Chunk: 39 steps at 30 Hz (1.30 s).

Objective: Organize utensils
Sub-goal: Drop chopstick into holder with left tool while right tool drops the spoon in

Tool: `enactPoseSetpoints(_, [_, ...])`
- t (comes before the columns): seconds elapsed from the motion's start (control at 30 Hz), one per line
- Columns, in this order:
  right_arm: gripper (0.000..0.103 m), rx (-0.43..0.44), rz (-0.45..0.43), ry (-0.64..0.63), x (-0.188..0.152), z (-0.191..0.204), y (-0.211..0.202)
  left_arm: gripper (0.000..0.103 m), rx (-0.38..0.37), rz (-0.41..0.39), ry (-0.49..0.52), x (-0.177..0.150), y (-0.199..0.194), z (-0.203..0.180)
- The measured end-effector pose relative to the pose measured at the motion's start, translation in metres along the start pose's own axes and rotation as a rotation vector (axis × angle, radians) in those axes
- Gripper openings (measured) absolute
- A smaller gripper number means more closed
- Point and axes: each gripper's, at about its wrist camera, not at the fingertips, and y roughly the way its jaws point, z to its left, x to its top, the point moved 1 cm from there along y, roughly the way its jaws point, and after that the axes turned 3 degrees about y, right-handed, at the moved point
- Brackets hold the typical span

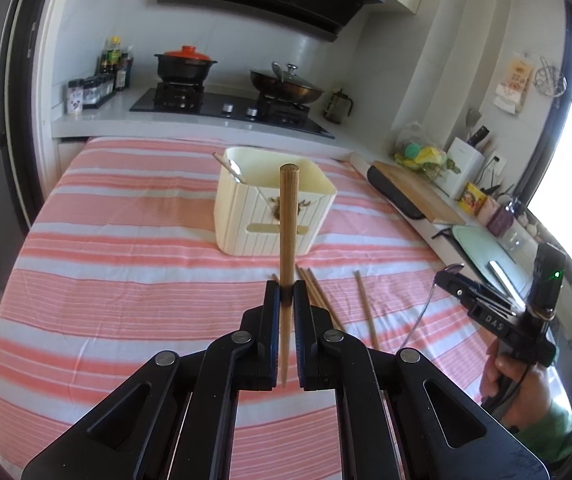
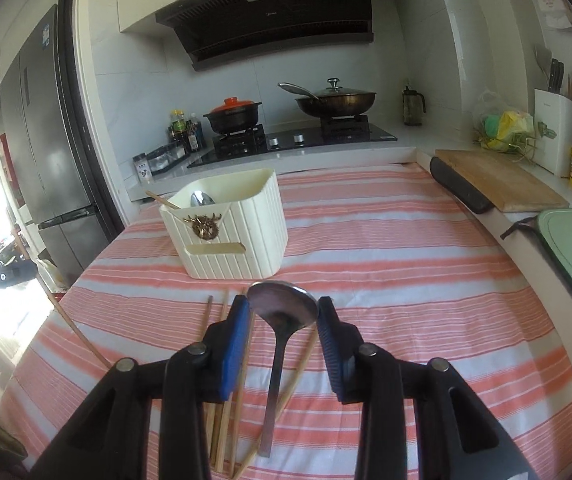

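The cream ribbed plastic utensil box [image 2: 229,232] already holds a steel spoon and one chopstick. The left gripper [image 1: 286,300] fingers clench a wooden chopstick [image 1: 288,216]; the right gripper [image 2: 283,316] fingers grasp a steel spoon's [image 2: 281,308] bowl. Several loose chopsticks [image 2: 221,400] remain on the striped counter in front of the box.

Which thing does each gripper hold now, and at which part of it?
The left gripper clamps a wooden chopstick near its thin lower end. The right gripper grips a metal spoon by the bowl's edges.

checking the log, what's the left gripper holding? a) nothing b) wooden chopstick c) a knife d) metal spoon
b: the left gripper is shut on a wooden chopstick that sticks up between its pads, in front of the cream box.
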Motion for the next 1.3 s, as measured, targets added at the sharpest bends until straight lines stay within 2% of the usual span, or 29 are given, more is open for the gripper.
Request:
enactPoseSetpoints(0.53, [0.035,0.007,-0.050,-0.015,0.021,-0.004,-0.009,0.005,0.003,-0.009,0.027,0.005,-0.004,-0.011])
enactPoseSetpoints(0.87, [0.035,0.021,-0.060,-0.023,0.037,-0.001,-0.014,0.005,-0.013,-0.012,0.017,0.015,-0.003,-0.004])
enactPoseSetpoints(1.13, [0.035,0.076,-0.083,-0.045,0.071,0.014,-0.022,0.005,-0.044,-0.029,0.013,0.042,0.000,-0.002])
enactPoseSetpoints(1.3, [0.035,0.129,-0.090,-0.043,0.105,0.024,-0.017,0.005,-0.074,-0.053,0.003,0.075,0.001,0.001])
